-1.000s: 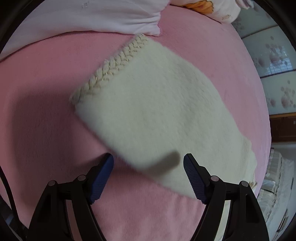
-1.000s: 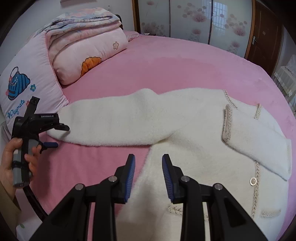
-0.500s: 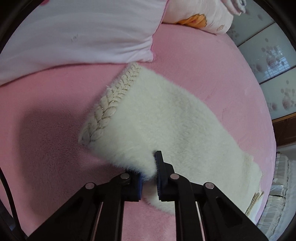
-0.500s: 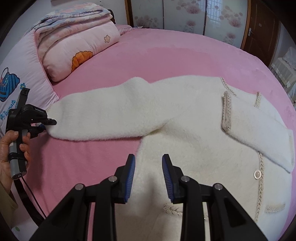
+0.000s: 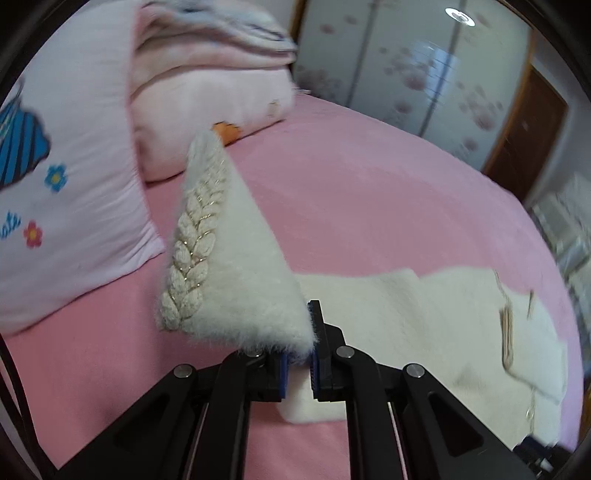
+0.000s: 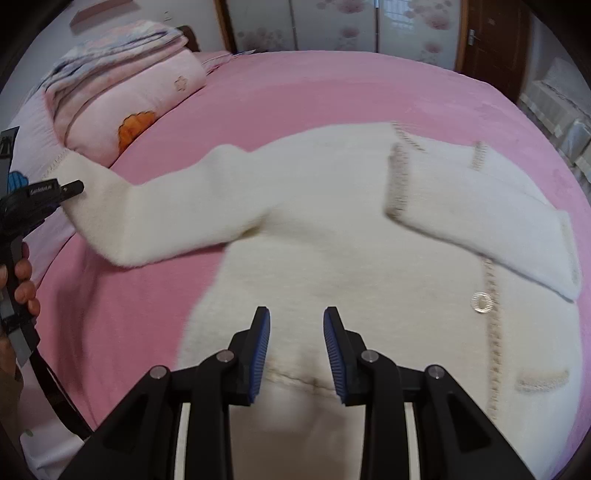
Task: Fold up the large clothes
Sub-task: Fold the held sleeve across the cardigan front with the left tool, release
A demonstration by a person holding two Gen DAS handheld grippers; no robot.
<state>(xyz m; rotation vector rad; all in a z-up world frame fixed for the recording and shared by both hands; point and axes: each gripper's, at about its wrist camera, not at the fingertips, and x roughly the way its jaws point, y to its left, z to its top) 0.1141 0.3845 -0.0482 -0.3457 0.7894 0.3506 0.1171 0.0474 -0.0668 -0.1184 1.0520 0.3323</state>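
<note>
A fluffy white cardigan (image 6: pixel 332 229) with braided beige trim lies spread on the pink bed (image 6: pixel 332 92). Its right sleeve (image 6: pixel 480 225) is folded across the chest. My left gripper (image 5: pixel 298 354) is shut on the cuff end of the left sleeve (image 5: pixel 229 266) and holds it lifted off the bed, braided cuff (image 5: pixel 195 243) upright. In the right wrist view the left gripper (image 6: pixel 70 190) shows at the far left with the sleeve (image 6: pixel 166 218) stretched from it. My right gripper (image 6: pixel 295 339) is open, hovering over the cardigan's lower body, holding nothing.
A pink pillow with a blue cartoon print (image 5: pixel 55 206) and a stack of folded pink quilts (image 6: pixel 122 92) lie at the bed's head on the left. Floral sliding wardrobe doors (image 6: pixel 332 22) and a brown door (image 6: pixel 491 40) stand behind the bed.
My left gripper closed on the sleeve cuff, then lifted it off the bed and swung to face along the cardigan. My right gripper moved forward over the cardigan body, still open.
</note>
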